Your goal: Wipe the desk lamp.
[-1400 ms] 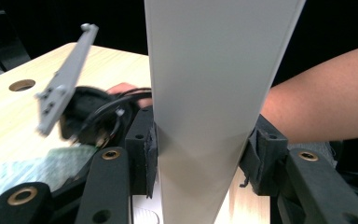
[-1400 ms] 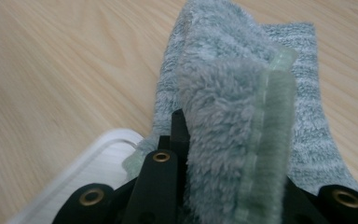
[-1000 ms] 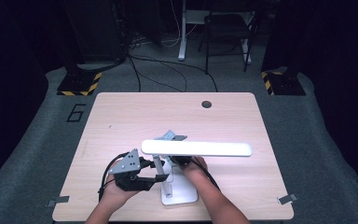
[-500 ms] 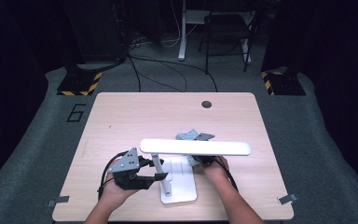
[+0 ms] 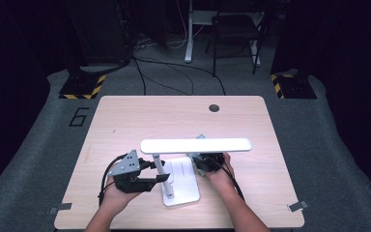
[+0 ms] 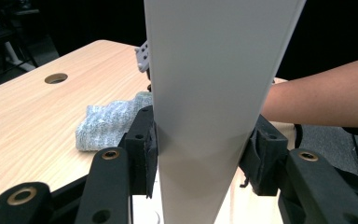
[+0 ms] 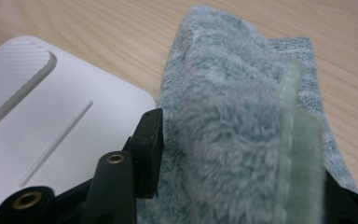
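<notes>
Right gripper view: my right gripper (image 7: 242,154) has just been opening, grey-green fluffy cloth (image 7: 233,140) between its jaws, beside white lamp base (image 7: 70,135). Left gripper (image 6: 198,154) clamps white lamp post (image 6: 209,93).

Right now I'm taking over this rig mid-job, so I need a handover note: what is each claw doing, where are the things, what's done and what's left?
Left claw: shut on the white lamp post, steadying the lamp.
Right claw: jaws have just been opening, with the grey-green cloth between them. The cloth lies on the table beside the lamp base.
Done: lamp upright and held.
Left: probably regrip the cloth and wipe the lamp; how much is already wiped I cannot tell.
</notes>
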Demonstrator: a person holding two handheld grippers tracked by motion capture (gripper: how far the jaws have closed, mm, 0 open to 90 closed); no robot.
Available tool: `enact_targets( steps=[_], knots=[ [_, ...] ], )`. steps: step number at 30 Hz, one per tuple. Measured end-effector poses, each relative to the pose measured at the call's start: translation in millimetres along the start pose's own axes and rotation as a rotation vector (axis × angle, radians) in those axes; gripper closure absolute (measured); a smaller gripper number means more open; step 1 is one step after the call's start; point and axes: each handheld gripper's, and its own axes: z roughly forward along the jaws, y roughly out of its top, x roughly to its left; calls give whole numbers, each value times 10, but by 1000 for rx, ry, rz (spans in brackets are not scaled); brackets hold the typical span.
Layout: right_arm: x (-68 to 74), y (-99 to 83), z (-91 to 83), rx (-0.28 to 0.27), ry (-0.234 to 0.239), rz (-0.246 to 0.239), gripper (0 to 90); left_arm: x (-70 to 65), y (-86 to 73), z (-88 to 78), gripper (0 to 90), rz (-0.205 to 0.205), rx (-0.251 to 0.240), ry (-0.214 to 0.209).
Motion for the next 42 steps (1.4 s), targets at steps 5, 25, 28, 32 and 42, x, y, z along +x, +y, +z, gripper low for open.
enact_targets(
  steps=[5,25,28,32,42],
  knots=[
    [18,-12,63,24,-5,15,719,1,0,-5,530,1,5,-5],
    [204,-251,-226,59,100,37,795,-34,6,16,532,-6,3,14],
    [258,-368,-353,58,123,17,795,-39,6,18,532,-8,1,21],
    [356,-560,-551,56,149,26,795,-42,6,21,532,-8,2,23],
    [485,-769,-746,39,173,44,802,-35,-4,23,533,-16,-3,10]
  ],
)
